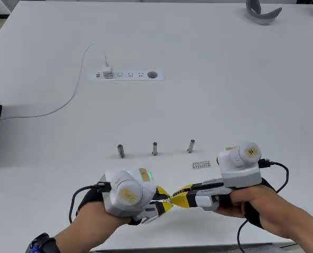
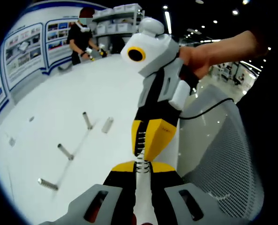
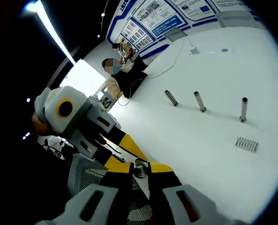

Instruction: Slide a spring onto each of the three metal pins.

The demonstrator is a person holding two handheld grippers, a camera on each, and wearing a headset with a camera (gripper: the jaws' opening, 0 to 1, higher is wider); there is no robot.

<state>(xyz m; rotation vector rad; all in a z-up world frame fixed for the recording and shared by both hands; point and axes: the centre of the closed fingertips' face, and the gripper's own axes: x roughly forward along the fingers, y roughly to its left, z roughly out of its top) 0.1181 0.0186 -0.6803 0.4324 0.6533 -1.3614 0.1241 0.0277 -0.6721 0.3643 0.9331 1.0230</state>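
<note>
Pinches a small silver coil spring (image 2: 139, 143) between both sets of tongs, low over the near edge of the white counter (image 1: 225, 79). Has the left tongs (image 2: 139, 169) clamped on one end and the right tongs (image 3: 139, 166) apparently clamped on the other, yellow tips nose to nose. Looks like a hand-over or re-grip, done to leave one open end free and square for threading. Holds it well short of the row of upright metal pins. Finds the left-hand pin (image 1: 121, 152) already wearing a spring, with the middle pin (image 1: 154, 148) and right-hand pin (image 1: 191, 146) bare. Leaves a second loose spring (image 1: 201, 165) lying flat near the right-hand pin, handy for the last one. Reads perhaps "16" on the round tan sticker (image 1: 249, 152) atop the right gripper; cannot make out other labels or the wall posters.
</note>
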